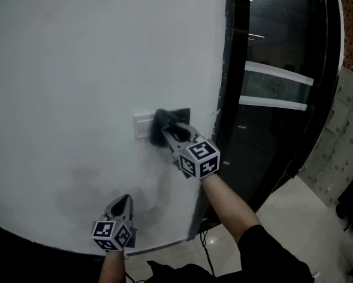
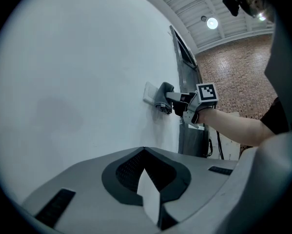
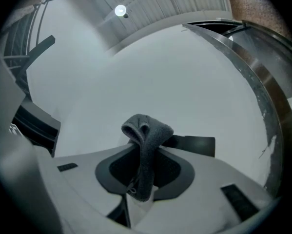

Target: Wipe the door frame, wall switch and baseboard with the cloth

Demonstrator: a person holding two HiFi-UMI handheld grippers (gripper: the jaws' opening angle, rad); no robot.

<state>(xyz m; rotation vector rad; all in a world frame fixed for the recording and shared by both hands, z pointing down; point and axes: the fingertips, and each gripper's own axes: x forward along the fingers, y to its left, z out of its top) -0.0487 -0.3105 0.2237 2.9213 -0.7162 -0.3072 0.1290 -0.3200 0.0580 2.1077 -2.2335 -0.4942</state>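
A dark grey cloth (image 1: 159, 124) is pinched in my right gripper (image 1: 165, 130), which is shut on it and presses it against the white wall switch (image 1: 142, 125). Beside the switch is a dark panel (image 1: 180, 115). In the right gripper view the cloth (image 3: 144, 147) stands folded between the jaws, its top against the wall. The black door frame (image 1: 231, 69) runs up the wall's right edge. My left gripper (image 1: 124, 200) hangs lower down, close to the bare wall, shut and holding nothing. From the left gripper view I see the right gripper (image 2: 174, 99) at the switch (image 2: 149, 92).
Right of the frame is a glass door (image 1: 282, 117) with two white stripes. Pale floor tiles (image 1: 294, 217) lie below it, and a thin cable (image 1: 206, 253) trails near the frame's foot. A faint darker patch (image 1: 88, 187) marks the wall above the left gripper.
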